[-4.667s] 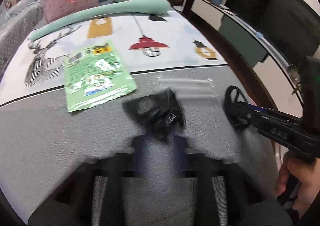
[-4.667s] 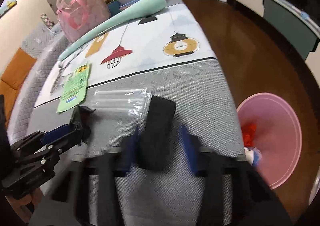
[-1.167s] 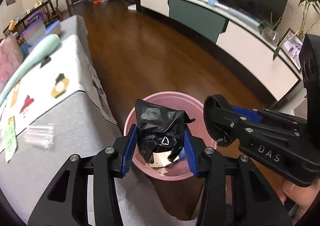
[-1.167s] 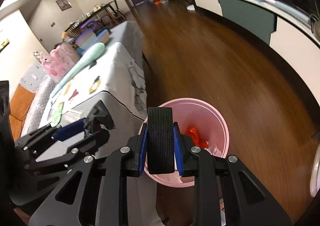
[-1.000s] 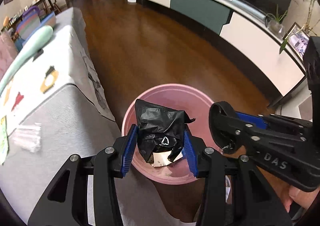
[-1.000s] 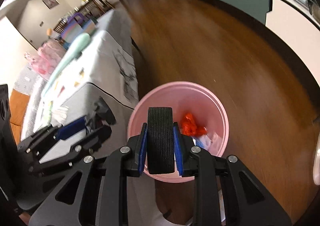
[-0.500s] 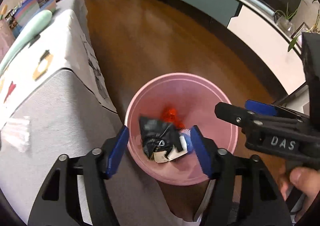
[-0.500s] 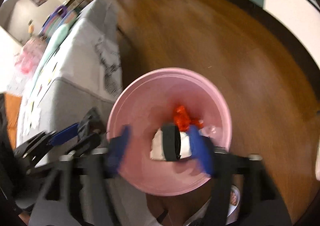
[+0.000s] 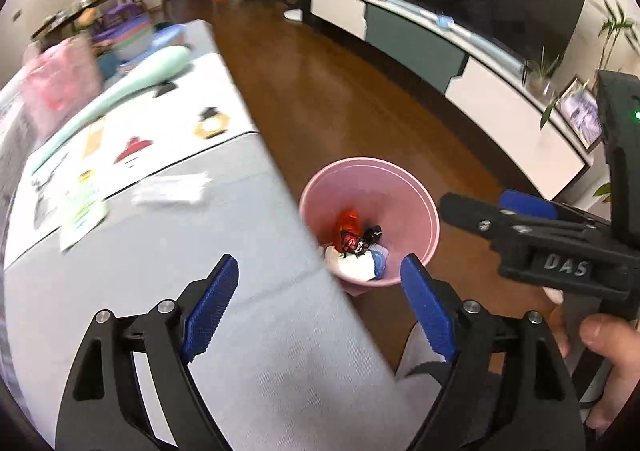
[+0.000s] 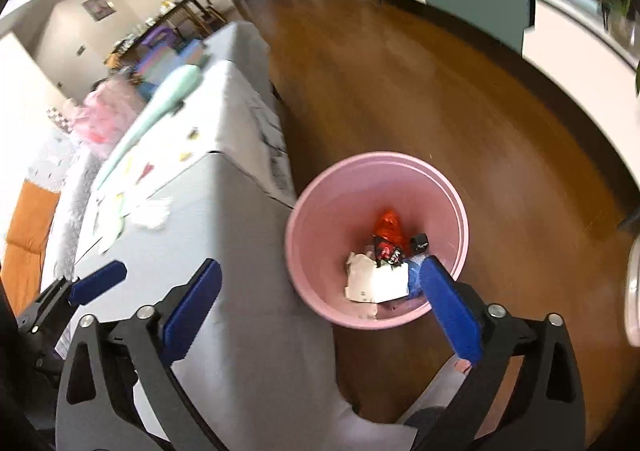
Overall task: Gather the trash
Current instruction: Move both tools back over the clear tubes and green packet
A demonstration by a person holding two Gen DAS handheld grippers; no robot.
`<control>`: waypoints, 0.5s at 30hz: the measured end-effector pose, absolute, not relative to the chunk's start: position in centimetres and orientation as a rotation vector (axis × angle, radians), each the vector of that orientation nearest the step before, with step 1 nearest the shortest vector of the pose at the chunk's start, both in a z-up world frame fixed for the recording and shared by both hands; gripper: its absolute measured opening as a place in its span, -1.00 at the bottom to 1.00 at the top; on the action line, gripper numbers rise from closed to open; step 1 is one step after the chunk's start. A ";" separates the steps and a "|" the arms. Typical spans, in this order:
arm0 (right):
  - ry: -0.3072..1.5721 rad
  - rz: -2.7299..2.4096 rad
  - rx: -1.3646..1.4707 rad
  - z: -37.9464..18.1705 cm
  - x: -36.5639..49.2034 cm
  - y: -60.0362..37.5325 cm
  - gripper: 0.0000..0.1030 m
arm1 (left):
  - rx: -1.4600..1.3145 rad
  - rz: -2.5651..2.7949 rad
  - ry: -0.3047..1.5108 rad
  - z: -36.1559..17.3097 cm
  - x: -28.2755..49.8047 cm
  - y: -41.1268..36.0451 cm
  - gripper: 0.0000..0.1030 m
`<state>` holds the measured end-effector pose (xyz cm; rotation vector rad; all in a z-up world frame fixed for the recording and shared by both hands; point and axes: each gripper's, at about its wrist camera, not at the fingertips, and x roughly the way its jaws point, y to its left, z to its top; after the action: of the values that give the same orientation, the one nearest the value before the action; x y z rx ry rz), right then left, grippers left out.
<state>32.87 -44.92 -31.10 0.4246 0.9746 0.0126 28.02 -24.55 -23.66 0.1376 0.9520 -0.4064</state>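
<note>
Currently the pink bin holds the trash: red wrapper, small black piece, white paper, all ahead of and below both grippers. Left gripper wide apart, empty, over the grey table edge. Right gripper also spread wide, empty, its right finger overlapping the bin rim in view.

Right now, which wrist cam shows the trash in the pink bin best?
Right wrist: it looks down into the pink bin, showing the trash larger, though one of its fingers overlaps one edge. Left wrist shows the bin smaller and the table edge hides part of the pile.
</note>
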 end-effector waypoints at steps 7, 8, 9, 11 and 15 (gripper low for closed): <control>0.884 0.088 0.258 -22.7 25.9 -36.9 0.90 | 0.067 -0.355 0.869 -18.0 20.9 -16.2 0.70; 0.874 0.101 0.236 -21.6 24.9 -35.6 0.90 | 0.060 -0.348 0.858 -17.6 20.5 -15.4 0.71; 0.865 0.110 0.221 -20.6 24.1 -34.7 0.90 | 0.049 -0.339 0.838 -16.9 19.8 -14.2 0.72; 0.833 0.144 0.206 -18.8 22.4 -32.6 0.90 | 0.048 -0.326 0.818 -16.1 18.7 -12.5 0.72; 0.760 0.178 0.204 -16.3 20.2 -29.7 0.90 | 0.072 -0.273 0.766 -15.4 17.4 -8.4 0.73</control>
<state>20.16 -29.67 -16.33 0.2037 0.7598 0.1781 17.39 -8.42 -15.35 0.0716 0.7663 -0.2728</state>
